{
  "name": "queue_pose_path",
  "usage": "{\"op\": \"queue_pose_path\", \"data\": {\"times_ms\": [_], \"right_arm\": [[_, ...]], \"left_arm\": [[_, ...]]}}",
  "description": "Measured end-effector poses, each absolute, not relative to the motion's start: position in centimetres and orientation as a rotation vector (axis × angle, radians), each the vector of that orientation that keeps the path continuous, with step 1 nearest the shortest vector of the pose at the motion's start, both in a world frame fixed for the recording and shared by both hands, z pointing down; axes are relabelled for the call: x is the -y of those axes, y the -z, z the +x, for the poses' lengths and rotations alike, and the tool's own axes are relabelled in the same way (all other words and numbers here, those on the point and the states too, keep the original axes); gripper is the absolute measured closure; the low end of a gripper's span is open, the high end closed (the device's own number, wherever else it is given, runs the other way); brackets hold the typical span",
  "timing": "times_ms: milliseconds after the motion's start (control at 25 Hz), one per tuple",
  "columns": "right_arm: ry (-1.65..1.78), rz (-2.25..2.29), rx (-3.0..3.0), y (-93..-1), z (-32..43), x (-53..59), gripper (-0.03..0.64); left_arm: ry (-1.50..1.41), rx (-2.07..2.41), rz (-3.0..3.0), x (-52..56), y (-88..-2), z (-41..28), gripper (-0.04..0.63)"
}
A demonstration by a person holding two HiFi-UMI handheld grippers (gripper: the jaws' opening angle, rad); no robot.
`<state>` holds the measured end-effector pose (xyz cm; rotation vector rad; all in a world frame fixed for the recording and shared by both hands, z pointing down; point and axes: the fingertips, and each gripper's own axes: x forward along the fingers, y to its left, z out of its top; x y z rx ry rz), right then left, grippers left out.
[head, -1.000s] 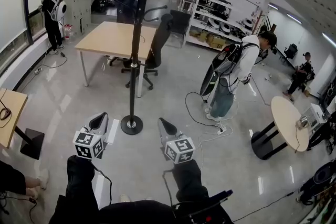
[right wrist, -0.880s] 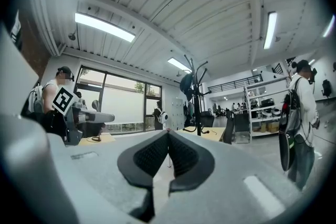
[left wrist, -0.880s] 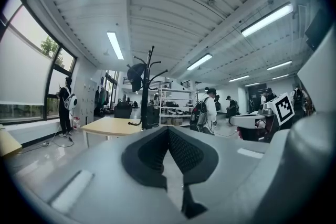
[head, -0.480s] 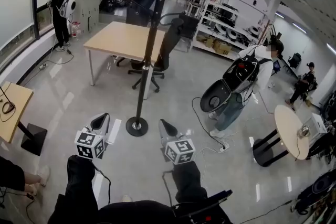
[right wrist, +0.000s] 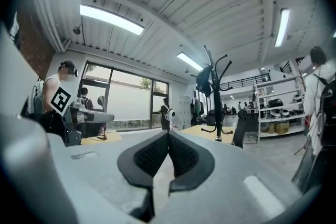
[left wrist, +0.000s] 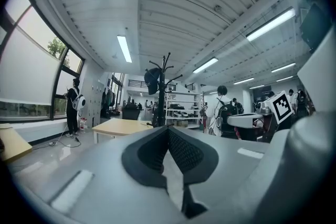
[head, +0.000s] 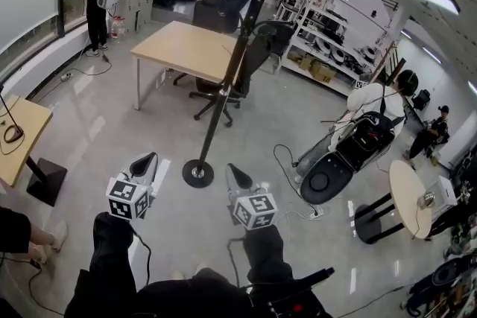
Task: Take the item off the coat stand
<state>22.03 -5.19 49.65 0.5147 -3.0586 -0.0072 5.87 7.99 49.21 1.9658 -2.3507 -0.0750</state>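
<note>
A black coat stand (head: 223,86) rises from a round base (head: 198,173) on the grey floor, just ahead of both grippers. A dark item (head: 223,4) hangs from a hook near its top, left of the pole; it also shows as a dark item (left wrist: 153,80) in the left gripper view and as a dark item (right wrist: 203,80) in the right gripper view. My left gripper (head: 147,158) is held low, left of the base, jaws shut and empty. My right gripper (head: 232,172) is just right of the base, also shut with nothing in it. Both are far below the item.
A wooden table (head: 186,48) and a black office chair (head: 253,56) stand behind the stand. A person with a backpack (head: 365,123) bends over at the right, near floor cables (head: 291,190) and a round table (head: 406,197). A desk (head: 15,145) is at left.
The view has swung, so the stand now leans right in the picture with its base closer between the grippers. The person at right has bent forward. Both grippers stay shut.
</note>
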Motion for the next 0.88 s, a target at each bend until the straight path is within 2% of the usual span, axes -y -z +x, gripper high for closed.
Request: {"op": "queue_pose_path", "data": {"times_ms": [400,880], "right_arm": [[-0.013,0.449,3.069,-50.8,16.7,5.8,0.615],[-0.028,0.372,3.108,-50.8,7.0,11.5,0.615]], "left_arm": [[0.088,2.387,1.896,-8.1,-50.5,0.9,0.594],[0.053,2.421,1.876,-2.9,-50.5,-6.9,0.594]]}}
